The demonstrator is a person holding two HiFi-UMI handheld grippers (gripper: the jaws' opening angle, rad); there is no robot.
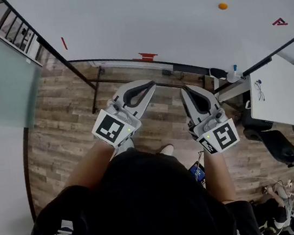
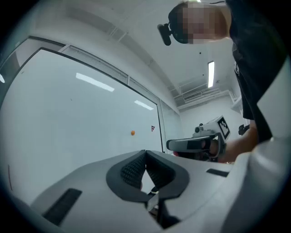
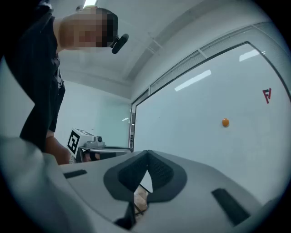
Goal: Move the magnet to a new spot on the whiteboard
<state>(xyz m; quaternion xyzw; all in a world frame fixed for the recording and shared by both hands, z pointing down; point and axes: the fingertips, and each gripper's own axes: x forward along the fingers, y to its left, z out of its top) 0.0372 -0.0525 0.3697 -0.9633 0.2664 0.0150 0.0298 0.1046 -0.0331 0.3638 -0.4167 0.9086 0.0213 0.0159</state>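
Observation:
A small orange round magnet (image 1: 222, 6) sticks on the whiteboard (image 1: 164, 13), to the upper right; it also shows as the orange magnet (image 2: 132, 133) and the orange magnet (image 3: 225, 122) in the two gripper views. My left gripper (image 1: 152, 84) and right gripper (image 1: 182, 88) are held side by side in front of my body, well short of the board. Both have their jaw tips together with nothing between them. A red letter mark (image 1: 279, 22) sits on the board to the right of the magnet.
The board stands on a black frame (image 1: 94, 89) over a wood floor. A red marker stroke (image 1: 63, 43) and a red eraser on the tray (image 1: 148, 56) lie to the left. A white desk (image 1: 280, 94) and a black chair (image 1: 274, 142) stand to the right.

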